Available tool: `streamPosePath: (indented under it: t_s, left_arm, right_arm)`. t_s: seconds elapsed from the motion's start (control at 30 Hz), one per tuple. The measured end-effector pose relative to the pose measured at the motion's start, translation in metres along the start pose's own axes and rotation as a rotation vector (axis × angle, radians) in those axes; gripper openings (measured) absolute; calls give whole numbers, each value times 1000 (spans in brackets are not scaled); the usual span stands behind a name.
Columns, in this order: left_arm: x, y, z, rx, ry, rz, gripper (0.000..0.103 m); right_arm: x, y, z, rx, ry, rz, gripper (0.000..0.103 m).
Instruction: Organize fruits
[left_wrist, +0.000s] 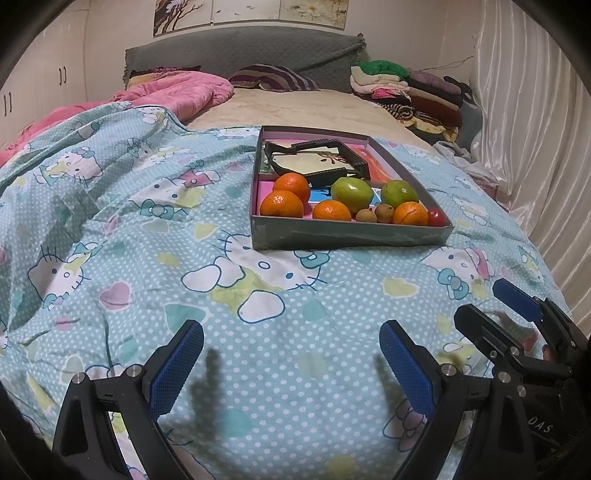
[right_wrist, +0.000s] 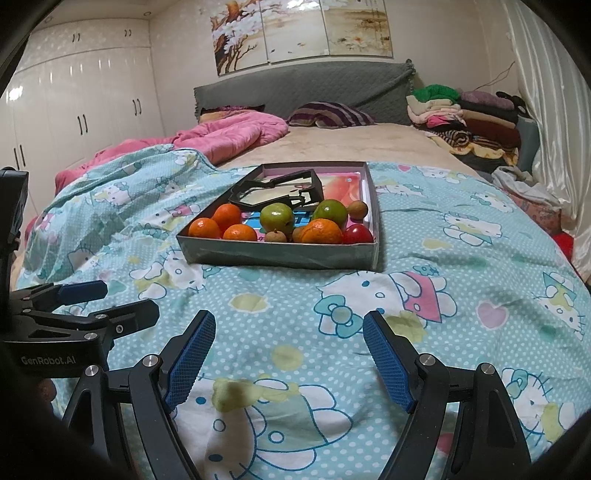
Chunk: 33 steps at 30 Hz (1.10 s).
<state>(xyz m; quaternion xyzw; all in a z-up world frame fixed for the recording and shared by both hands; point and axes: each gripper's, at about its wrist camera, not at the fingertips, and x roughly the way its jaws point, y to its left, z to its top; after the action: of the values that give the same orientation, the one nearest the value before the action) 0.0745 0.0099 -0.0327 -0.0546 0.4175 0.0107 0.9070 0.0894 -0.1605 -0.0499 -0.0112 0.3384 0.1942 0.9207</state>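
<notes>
Fruits: round oranges (right_wrist: 321, 231), green apples (right_wrist: 277, 217), small brown longans, red tomato crowd near edge of shallow grey cardboard tray (right_wrist: 280, 254) on cartoon-print quilt | left gripper (left_wrist: 291, 369) and right gripper (right_wrist: 289, 363) gape empty, well short | advice: approach outermost fruit from above, clamp gently, avoid nudging neighbours

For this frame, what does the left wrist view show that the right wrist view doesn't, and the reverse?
Only the left wrist view: the red fruit's neighbours unobstructed, two small brown longans side by side.

Only the right wrist view: a third brown longan at the tray's right wall, and the tall white wardrobe.

Both: the shallow grey cardboard tray holding four oranges, two green fruits and a black frame, on the cartoon-cat bedspread; the left gripper and right gripper open, empty.
</notes>
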Motion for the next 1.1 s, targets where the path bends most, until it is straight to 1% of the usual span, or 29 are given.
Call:
streamPosePath:
  t_s: [1.1]
  left_arm:
    - [1, 1, 1, -5, 4, -1, 97]
  right_arm:
    - [3, -5, -2, 8, 7, -15, 83]
